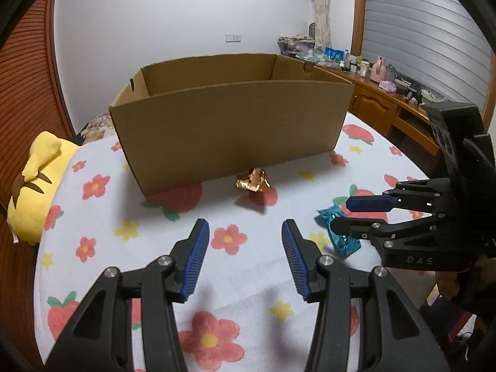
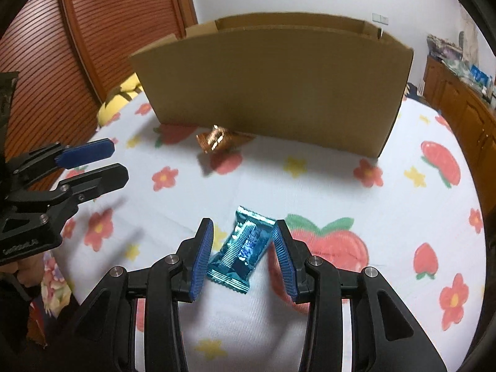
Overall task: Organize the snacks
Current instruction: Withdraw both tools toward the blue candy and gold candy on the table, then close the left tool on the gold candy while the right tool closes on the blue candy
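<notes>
Pictured above a flower-and-strawberry bedsheet [image 1: 248, 279]: left gripper [image 1: 245, 235], released and gripping nothing, with a gold-wrapped snack [image 1: 252, 180] lying well ahead of its tips, just in front of an open cardboard box [image 1: 229, 124]. Seen alongside: right gripper [image 2: 243, 241], jaws apart and straddling a blue-wrapped snack [image 2: 241, 251] flat on the sheet, pads just beside it, not clamped.

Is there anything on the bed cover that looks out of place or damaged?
Two snacks lie loose outside the cardboard box: a gold-wrapped snack close to its front wall, its foil looking crumpled, and a blue snack packet lying askew between the open right tongs. Nothing looks spilled or torn.
</notes>
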`<state>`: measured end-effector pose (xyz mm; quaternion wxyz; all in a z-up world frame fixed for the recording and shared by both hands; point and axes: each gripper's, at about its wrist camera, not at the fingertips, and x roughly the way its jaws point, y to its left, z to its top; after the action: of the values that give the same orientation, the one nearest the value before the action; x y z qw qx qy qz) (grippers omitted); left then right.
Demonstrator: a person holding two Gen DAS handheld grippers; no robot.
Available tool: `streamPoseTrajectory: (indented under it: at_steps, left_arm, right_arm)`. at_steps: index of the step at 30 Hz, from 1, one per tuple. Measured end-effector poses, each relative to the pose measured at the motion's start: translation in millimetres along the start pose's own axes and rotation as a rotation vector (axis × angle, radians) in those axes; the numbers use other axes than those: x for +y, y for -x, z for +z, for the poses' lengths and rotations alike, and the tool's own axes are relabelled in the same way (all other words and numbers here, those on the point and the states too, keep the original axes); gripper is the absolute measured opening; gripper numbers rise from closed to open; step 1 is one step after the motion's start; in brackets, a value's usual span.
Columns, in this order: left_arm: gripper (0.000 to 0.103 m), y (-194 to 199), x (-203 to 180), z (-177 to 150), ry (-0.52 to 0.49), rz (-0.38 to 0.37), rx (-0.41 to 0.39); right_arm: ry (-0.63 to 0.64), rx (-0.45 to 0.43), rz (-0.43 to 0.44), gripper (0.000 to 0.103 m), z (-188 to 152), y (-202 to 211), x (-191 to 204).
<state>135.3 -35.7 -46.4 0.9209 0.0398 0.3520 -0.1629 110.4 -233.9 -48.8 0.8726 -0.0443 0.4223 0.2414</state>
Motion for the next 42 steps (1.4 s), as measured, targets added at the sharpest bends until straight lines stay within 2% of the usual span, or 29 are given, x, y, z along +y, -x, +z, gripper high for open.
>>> streamPoseTrajectory:
  at_steps: [11,12,13,16,22,28,37,42]
  left_arm:
    - [0.049,-9,-2,-3,0.0,0.003,0.013]
    - [0.049,-10,-2,-2,0.001,0.002,0.013]
    - [0.049,-10,-2,-2,0.0,0.0,0.014]
    - [0.048,-14,-6,2,-0.013,-0.009,0.011]
    - [0.047,-32,-9,20,-0.034,-0.011,0.017]
    - [0.039,-59,-12,36,-0.047,-0.027,0.055]
    - [0.039,-96,-14,54,-0.063,0.012,0.103]
    - [0.039,-110,-14,57,-0.074,0.006,0.139]
  right_arm:
    - [0.007,0.017,-0.021,0.036,-8,-6,-3]
    - [0.012,0.014,-0.025,0.032,-9,-5,-3]
    - [0.018,0.011,-0.027,0.024,-9,-4,-2]
    - [0.027,0.001,-0.01,0.023,-11,-3,-3]
    - [0.031,-0.03,-0.008,0.022,-15,-3,-3]
    - [0.026,-0.043,-0.003,0.023,-19,-1,-5]
    - [0.046,-0.051,-0.028,0.023,-21,0,-2]
    - [0.06,-0.049,-0.043,0.023,-20,-1,4]
